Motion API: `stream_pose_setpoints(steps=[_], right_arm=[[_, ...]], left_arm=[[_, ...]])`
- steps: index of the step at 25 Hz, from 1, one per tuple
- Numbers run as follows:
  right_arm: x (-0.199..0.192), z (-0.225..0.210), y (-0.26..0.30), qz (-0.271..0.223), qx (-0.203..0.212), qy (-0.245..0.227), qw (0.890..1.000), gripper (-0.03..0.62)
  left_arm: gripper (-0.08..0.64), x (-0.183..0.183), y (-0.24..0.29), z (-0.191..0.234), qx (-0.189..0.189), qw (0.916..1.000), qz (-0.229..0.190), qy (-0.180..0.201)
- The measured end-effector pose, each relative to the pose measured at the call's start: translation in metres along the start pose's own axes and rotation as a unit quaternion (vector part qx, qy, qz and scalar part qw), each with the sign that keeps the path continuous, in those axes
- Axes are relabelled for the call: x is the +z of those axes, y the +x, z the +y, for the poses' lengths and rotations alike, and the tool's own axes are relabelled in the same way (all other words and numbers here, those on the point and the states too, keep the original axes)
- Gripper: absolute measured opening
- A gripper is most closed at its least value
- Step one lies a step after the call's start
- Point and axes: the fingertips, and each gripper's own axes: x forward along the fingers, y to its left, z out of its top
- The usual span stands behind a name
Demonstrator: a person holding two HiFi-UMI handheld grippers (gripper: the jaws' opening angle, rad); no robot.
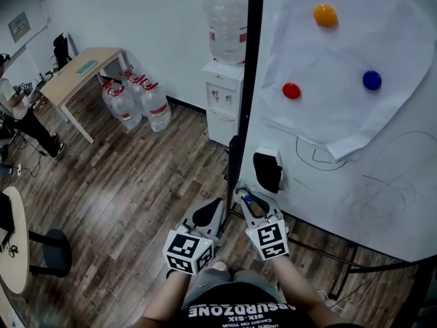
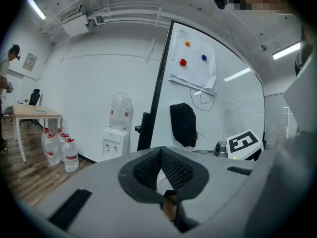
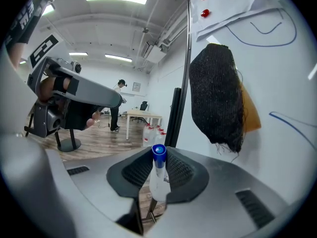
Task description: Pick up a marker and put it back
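My right gripper [image 1: 247, 198] [image 3: 157, 170] is shut on a white marker [image 3: 158, 175] with a blue cap [image 1: 248, 199] that points up between the pads. It is held just below the black eraser [image 1: 268, 171] [image 3: 216, 93] hanging on the whiteboard [image 1: 382, 183]. My left gripper [image 1: 207, 214] [image 2: 161, 170] hangs to the left of it, low in front of the body, shut with nothing between its pads. The whiteboard carries blue and dark scribbles [image 1: 315, 154].
A sheet of paper [image 1: 341, 60] is pinned by orange [image 1: 325, 15], red [image 1: 291, 91] and blue [image 1: 371, 80] magnets. The board's black post [image 1: 250, 80] stands beside a water dispenser [image 1: 224, 94]. Water jugs [image 1: 136, 101], a desk [image 1: 78, 74] and a person [image 1: 20, 115] are far left.
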Motion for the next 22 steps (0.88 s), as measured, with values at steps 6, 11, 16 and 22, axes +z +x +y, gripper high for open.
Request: stream_pose_setpoints(steps=[6, 11, 16, 22], right_arm=[[0.013, 0.003, -0.007, -0.015, 0.009, 0.003, 1.000, 0.075], [0.026, 0.004, -0.016, -0.032, 0.007, -0.003, 0.999, 0.075], [0.038, 0.004, -0.025, -0.048, 0.008, -0.007, 0.999, 0.075], [0.054, 0.007, -0.040, -0.067, 0.011, -0.012, 0.998, 0.075]], left_arm=[[0.008, 0.003, -0.007, -0.001, 0.018, 0.9998, -0.004, -0.001], [0.008, 0.008, -0.012, -0.005, 0.026, 0.9996, -0.010, -0.001], [0.008, 0.014, -0.017, -0.010, 0.033, 0.9993, -0.019, 0.000], [0.008, 0.010, -0.026, -0.015, 0.042, 0.9990, -0.017, -0.003]])
